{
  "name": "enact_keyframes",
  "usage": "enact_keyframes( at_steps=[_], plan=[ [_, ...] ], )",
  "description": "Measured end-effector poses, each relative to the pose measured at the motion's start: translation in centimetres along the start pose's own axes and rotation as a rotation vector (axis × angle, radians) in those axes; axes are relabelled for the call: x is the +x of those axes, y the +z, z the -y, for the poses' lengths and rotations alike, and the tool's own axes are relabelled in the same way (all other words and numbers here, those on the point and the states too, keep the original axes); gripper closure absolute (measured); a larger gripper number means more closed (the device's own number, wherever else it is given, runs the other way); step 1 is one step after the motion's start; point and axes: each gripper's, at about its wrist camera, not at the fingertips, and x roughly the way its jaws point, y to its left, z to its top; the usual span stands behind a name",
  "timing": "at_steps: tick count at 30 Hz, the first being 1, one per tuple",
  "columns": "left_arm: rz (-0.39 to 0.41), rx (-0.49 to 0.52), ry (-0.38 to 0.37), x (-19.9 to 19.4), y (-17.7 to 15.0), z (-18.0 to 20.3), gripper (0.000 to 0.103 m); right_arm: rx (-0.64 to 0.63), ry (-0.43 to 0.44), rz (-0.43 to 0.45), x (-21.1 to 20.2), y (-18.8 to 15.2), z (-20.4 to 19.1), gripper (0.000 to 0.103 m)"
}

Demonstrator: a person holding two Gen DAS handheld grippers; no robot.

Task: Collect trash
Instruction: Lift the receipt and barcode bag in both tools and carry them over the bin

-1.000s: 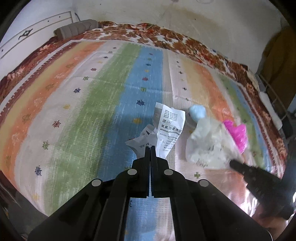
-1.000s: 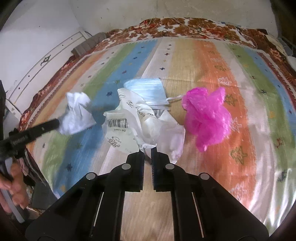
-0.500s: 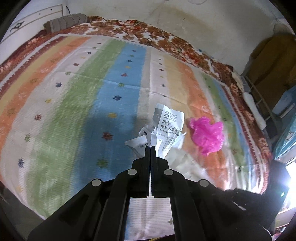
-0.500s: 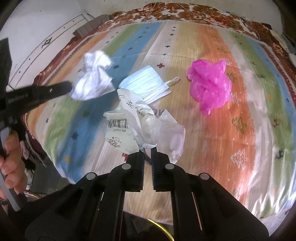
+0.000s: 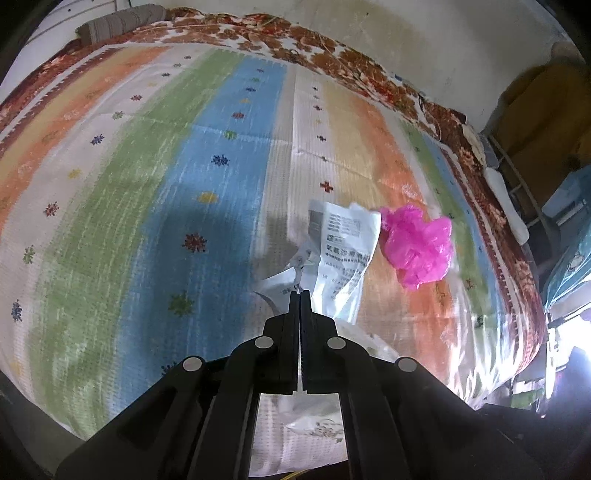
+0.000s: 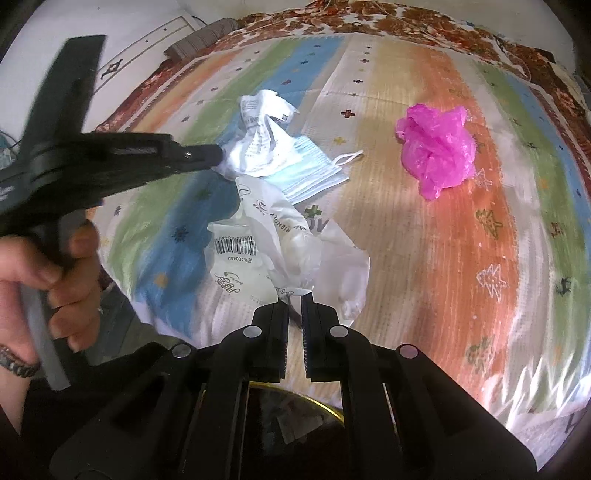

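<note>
My left gripper (image 5: pixel 300 292) is shut on a crumpled printed paper leaflet (image 5: pixel 343 258), which hangs above the striped bedspread (image 5: pixel 147 184). The right wrist view shows that same left gripper (image 6: pixel 218 157) from the side, a hand (image 6: pixel 55 266) around its handle and the paper leaflet (image 6: pixel 264 140) at its tip. My right gripper (image 6: pixel 294 295) is shut on a crumpled white plastic wrapper (image 6: pixel 273 243) with a barcode, lifted off the bed. A blue face mask (image 6: pixel 314 170) and a pink plastic bag (image 6: pixel 437 147) lie on the bedspread (image 6: pixel 424 258); the pink bag (image 5: pixel 419 247) also shows beyond the leaflet.
A round dark bin with a gold rim (image 6: pixel 295 410) sits below the bed's near edge, under my right gripper. A rolled grey cloth (image 5: pixel 122 22) lies at the far end of the bed. Furniture and bedding (image 5: pixel 554 221) crowd the right side.
Both grippers have drawn back toward the bed's near edge with their trash. The bin has come into the right wrist view, and the left gripper now looms larger there.
</note>
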Motion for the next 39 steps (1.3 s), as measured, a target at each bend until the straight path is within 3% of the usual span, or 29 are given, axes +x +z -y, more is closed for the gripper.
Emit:
enact_keyframes(
  at_steps=[6,13,26,39],
  plan=[
    [-0.094,0.007,0.018,1.9,-1.0,-0.4,0.103,0.013,-0.023,-0.009,-0.5,-1.0,0.2,0.098],
    [-0.144,0.051,0.044,3.6,-2.3,0.1,0.103,0.016,-0.022,-0.072,-0.1,-2.6,0.0,0.098],
    [-0.183,0.100,0.057,5.1,-3.2,1.2,0.103,0.010,0.033,-0.108,-0.9,-3.9,-0.9,0.098],
    [-0.133,0.050,0.018,2.5,-2.4,1.0,0.103,0.007,-0.018,-0.080,-3.1,-5.1,-0.7,0.098]
  ],
)
